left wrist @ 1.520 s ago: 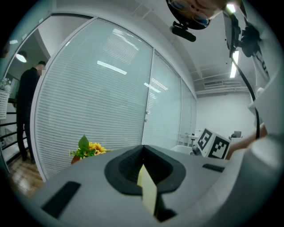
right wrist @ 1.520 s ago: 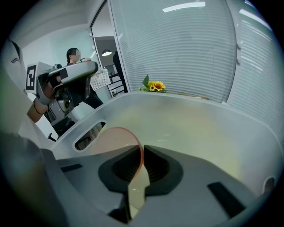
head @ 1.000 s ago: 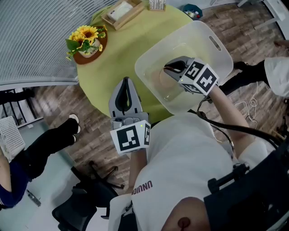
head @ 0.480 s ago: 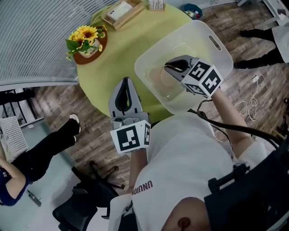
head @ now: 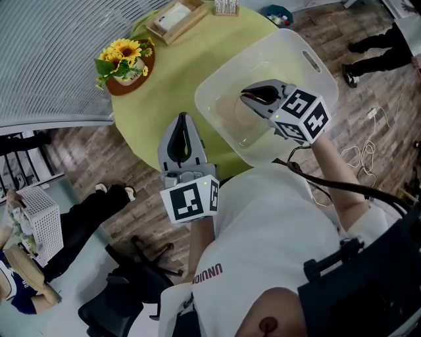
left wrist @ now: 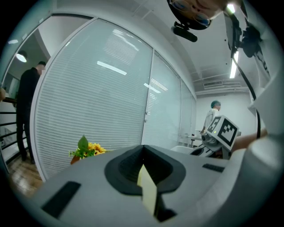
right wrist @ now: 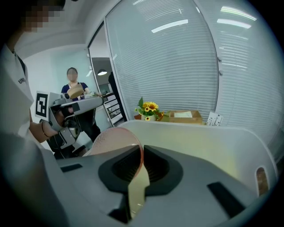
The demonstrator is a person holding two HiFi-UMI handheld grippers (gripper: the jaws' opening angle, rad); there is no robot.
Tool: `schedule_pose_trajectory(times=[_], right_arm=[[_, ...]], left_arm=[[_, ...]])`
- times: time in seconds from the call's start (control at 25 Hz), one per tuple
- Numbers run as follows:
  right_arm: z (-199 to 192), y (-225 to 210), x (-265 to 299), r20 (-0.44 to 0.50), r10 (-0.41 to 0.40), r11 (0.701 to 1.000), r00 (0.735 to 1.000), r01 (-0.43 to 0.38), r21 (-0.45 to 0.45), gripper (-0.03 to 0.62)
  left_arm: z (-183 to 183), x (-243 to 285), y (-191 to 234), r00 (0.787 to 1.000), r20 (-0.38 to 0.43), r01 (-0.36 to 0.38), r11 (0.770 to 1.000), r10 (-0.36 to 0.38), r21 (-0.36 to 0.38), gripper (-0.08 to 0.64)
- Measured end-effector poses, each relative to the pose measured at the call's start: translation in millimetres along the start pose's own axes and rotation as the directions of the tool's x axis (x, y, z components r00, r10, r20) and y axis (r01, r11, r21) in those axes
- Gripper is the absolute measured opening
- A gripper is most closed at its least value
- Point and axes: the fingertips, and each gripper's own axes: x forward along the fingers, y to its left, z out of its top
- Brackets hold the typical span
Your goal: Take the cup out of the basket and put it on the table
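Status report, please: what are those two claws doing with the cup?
Right gripper clamped on cup rim, inside basket. Left gripper shut, empty, over table. Basket walls ring the cup.

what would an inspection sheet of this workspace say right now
surface: round table under a yellow-green cloth
job's things: pink cup inside the clear basket, not yet on the table
clutter: sunflower pot, wooden tray
grippers: right gripper shut on the cup's rim; left gripper shut, empty, over the table edge
cables: loose cable on the floor
surroundings: blinds, office chair, bystander's legs
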Motion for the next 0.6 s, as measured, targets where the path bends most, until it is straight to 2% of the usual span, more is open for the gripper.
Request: schedule_pose_trajectory(times=[0.6], right_arm=[[15,0,-10,0.073,-0.001,1.000,0.997,-0.001,0.031,0.035]], left_arm=[[-1,0,2,1.000,0.001,-0.002,1.000,0.002,-0.001,0.011]])
